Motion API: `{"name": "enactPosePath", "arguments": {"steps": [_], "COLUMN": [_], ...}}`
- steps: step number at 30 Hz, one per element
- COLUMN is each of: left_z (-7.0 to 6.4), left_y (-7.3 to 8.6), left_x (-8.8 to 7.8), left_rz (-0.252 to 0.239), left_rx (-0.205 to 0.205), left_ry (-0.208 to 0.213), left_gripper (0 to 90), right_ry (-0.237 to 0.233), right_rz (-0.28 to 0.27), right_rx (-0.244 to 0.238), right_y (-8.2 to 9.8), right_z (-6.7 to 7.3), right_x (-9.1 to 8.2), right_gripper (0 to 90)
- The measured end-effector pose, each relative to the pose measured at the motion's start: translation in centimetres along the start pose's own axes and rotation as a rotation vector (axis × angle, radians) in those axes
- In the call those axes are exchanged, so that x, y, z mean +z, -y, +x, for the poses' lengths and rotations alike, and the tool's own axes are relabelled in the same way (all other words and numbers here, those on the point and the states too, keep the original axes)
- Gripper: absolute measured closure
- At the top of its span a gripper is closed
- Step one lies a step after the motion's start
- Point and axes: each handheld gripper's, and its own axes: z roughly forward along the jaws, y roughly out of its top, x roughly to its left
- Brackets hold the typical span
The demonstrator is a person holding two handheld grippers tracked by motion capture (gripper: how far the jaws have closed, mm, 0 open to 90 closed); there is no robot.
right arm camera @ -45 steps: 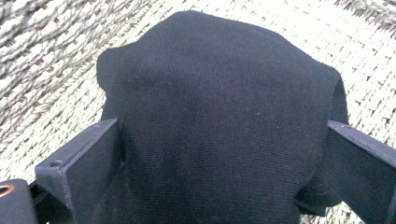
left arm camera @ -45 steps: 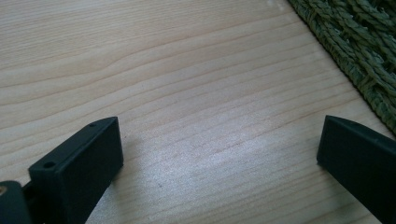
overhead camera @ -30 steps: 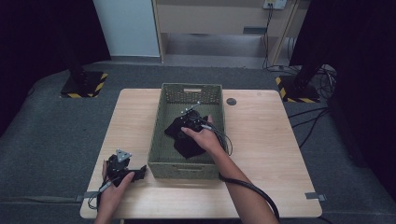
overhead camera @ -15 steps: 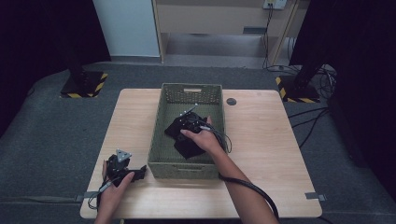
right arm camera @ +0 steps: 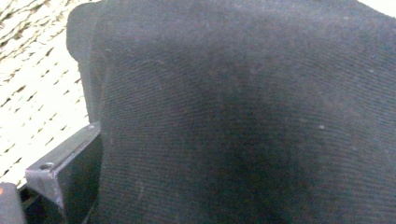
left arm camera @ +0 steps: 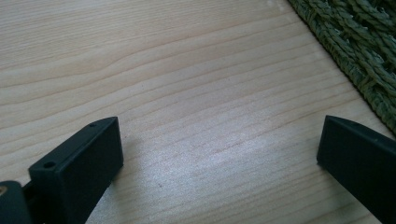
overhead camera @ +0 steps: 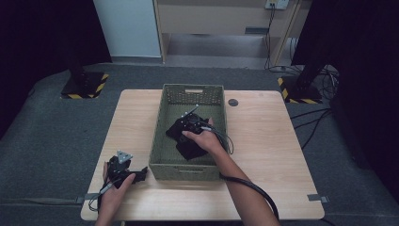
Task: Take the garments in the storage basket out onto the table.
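Starting at the left, our left gripper [overhead camera: 123, 170] rests on the bench [overhead camera: 263, 155], fingers [left arm camera: 79, 163] released wide beside the basket [overhead camera: 162, 136]. Our right gripper [overhead camera: 190, 123] sits on the black cloth [overhead camera: 190, 146] inside that basket; we cannot tell whether it grips. We should gather plenty of fabric before lifting. Close up, the right gripper view shows the cloth's ribbed weave [right arm camera: 243, 116] draped over one finger [right arm camera: 65, 175].
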Motion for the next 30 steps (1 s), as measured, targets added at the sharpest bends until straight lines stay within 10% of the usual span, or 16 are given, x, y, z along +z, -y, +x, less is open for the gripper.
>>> {"name": "enactPosePath", "arguments": {"steps": [14,30], "left_z": [0.0,0.0], "left_y": [0.0,0.0], "left_x": [0.0,0.0], "left_rz": [-0.001,0.002], "left_rx": [0.0,0.002], "left_ry": [0.0,0.0], "left_gripper": [0.0,0.0], "right_ry": [-0.009,-0.05], "right_rz": [0.021,-0.016], "right_rx": [-0.014,-0.044], "right_y": [0.2,0.6], "right_z": [0.0,-0.7], "right_x": [0.3,-1.4], "right_gripper": [3.5,49.7]}}
